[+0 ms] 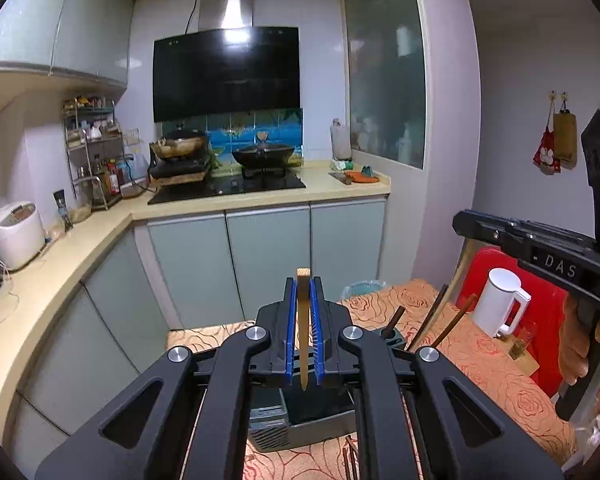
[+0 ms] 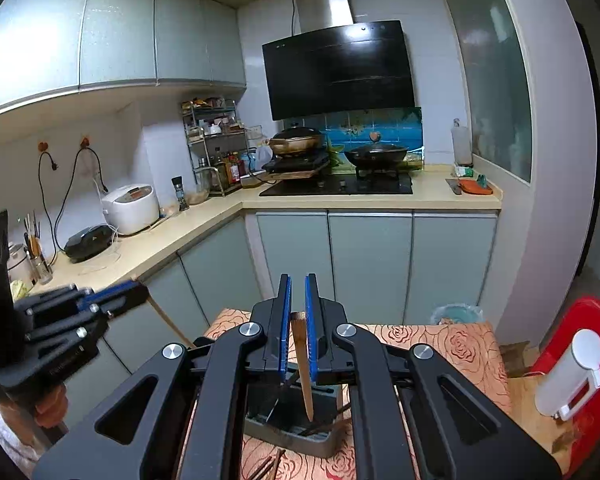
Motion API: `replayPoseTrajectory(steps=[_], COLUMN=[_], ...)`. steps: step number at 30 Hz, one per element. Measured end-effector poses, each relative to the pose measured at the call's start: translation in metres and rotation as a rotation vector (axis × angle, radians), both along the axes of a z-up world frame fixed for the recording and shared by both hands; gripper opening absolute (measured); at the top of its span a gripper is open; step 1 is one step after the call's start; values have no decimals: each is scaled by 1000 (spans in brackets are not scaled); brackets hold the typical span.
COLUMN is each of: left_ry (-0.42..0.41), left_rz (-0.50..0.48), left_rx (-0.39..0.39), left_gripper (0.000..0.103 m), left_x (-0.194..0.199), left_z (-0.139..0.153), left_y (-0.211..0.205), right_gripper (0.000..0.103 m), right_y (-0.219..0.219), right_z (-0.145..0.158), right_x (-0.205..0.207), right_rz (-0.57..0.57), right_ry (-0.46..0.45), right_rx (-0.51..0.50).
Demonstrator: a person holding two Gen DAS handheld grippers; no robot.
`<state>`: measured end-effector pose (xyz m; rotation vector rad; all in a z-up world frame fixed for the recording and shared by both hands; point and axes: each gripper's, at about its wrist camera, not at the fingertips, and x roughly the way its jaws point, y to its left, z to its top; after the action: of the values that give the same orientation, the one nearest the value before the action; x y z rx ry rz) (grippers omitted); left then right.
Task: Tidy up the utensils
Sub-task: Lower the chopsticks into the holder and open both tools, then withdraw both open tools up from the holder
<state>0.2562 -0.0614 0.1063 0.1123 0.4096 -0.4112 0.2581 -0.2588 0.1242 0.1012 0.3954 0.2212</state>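
Left tongs [image 1: 305,320] clamped on one chopstick [image 1: 303,332]: light tan wood, square blunt top poking above the blue pads, tapering to a point that hangs over the dark grey utensil holder [image 1: 300,424]. Right tongs [image 2: 297,328] clamped on a second chopstick [image 2: 303,364], same tan wood, pointed tip hanging down over the holder. Holder sits on the rose-patterned tabletop [image 1: 480,364]; darker brown chopsticks [image 1: 452,320] stick out of it. More dark sticks [image 2: 270,466] lie on the cloth in front of the holder.
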Motion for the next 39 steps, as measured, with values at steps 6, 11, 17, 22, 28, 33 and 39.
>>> replayPoseTrajectory(steps=[6, 11, 17, 22, 28, 33, 39], left_ry=[52, 80, 101, 113, 105, 98, 72], left_rz=[4, 15, 26, 40, 62, 80, 79], left_rx=[12, 28, 39, 22, -8, -29, -42], left_gripper=[7, 7, 7, 23, 49, 57, 62], left_x=[14, 20, 21, 21, 15, 6, -12], left_z=[-29, -46, -59, -60, -54, -51, -52], left_y=[-2, 0, -1, 2, 13, 25, 37], right_gripper=[8, 8, 8, 10, 35, 36, 36], right_y=[-1, 2, 4, 6, 4, 2, -2], right_z=[-19, -42, -57, -57, -53, -49, -45], right_x=[13, 20, 26, 23, 16, 7, -10], right_rz=[1, 6, 5, 9, -13, -20, -31], right_ry=[44, 101, 135, 132, 109, 92, 65], right_rx=[6, 0, 4, -7, -15, -23, -31])
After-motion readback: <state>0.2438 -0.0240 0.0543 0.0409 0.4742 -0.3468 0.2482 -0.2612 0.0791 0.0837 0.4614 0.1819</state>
